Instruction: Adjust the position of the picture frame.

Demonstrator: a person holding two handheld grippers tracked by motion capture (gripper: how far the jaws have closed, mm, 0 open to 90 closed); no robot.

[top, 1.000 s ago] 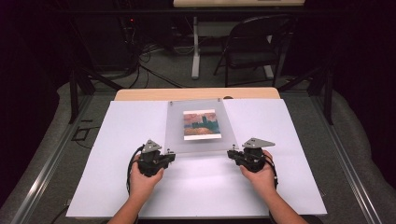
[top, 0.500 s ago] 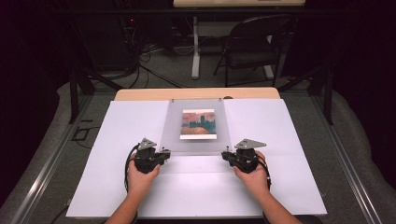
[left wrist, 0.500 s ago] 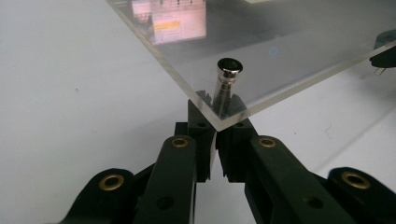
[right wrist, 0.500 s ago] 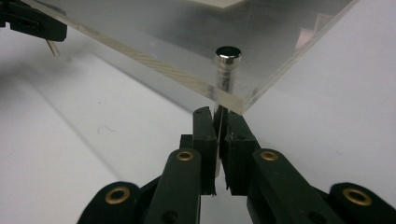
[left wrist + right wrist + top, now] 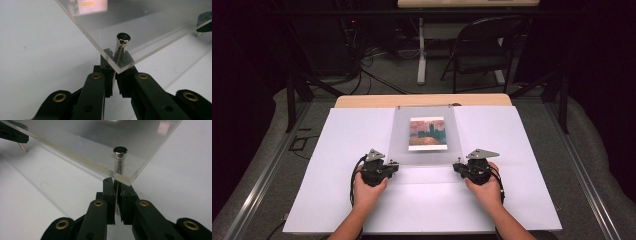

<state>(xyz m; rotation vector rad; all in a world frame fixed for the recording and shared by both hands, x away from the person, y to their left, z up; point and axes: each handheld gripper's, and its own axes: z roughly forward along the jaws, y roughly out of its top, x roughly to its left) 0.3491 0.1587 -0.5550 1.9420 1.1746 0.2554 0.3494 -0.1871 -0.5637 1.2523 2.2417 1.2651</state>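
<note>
Both grippers shifted outward; left gripper (image 5: 113,75) and right gripper (image 5: 116,195) pinch acrylic sheet (image 5: 424,137) near corners at metal standoffs (image 5: 123,41). Next: lift evenly.

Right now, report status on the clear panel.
Left gripper and right gripper shut at near corners of clear acrylic panel with metal corner pins. Picture print beneath. Nothing obstructing.

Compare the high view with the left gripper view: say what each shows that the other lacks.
High view alone: the whole clear panel on the white table, both hands, a folding chair.
Left gripper view alone: a metal pin at the panel's corner, above the left gripper and its nearly closed jaws.
Both: the panel and the picture.
</note>
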